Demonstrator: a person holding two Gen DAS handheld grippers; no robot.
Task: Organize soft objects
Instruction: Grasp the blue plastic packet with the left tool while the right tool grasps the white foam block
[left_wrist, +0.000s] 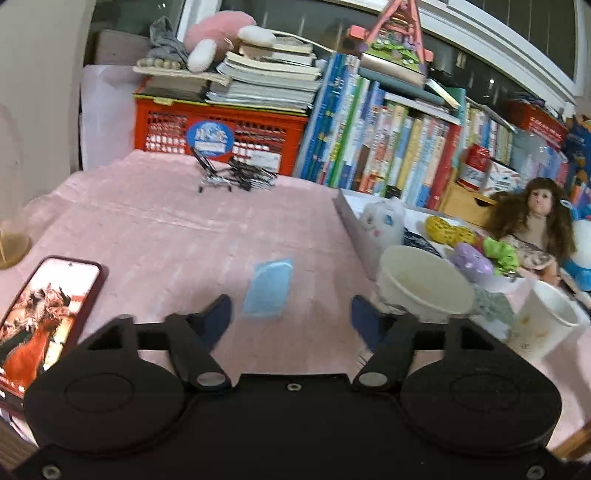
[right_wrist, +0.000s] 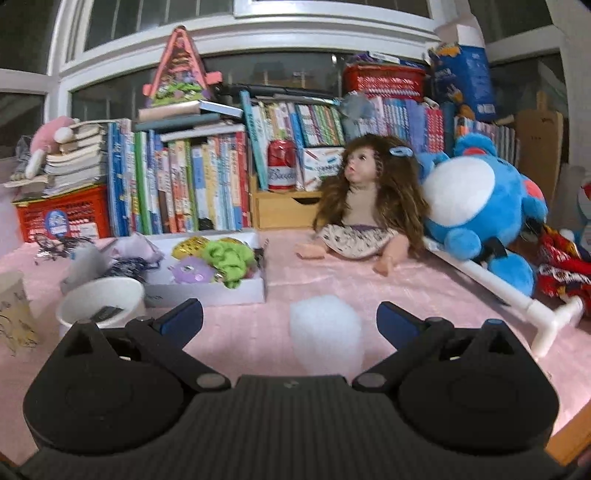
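Observation:
In the left wrist view my left gripper (left_wrist: 290, 318) hangs open just above the pink cloth. A flat light-blue soft pad (left_wrist: 269, 288) lies on the cloth slightly ahead, between the lines of the two fingers and untouched. My right gripper (right_wrist: 290, 319) is open too. A white fluffy lump (right_wrist: 325, 332) sits on the cloth between its blue fingertips with gaps on both sides. A shallow white box (right_wrist: 207, 296) (left_wrist: 355, 230) holds green (right_wrist: 229, 258), purple (right_wrist: 192, 274) and yellow soft items, plus a white plush cat (left_wrist: 382, 221).
A paper bowl (left_wrist: 424, 282) and paper cup (left_wrist: 543, 317) stand beside the box. A phone (left_wrist: 48, 306) lies at the left. A doll (right_wrist: 364, 206), a blue plush (right_wrist: 480, 210) and a white pipe (right_wrist: 498, 288) are on the right. Books and a red crate (left_wrist: 218, 134) line the back.

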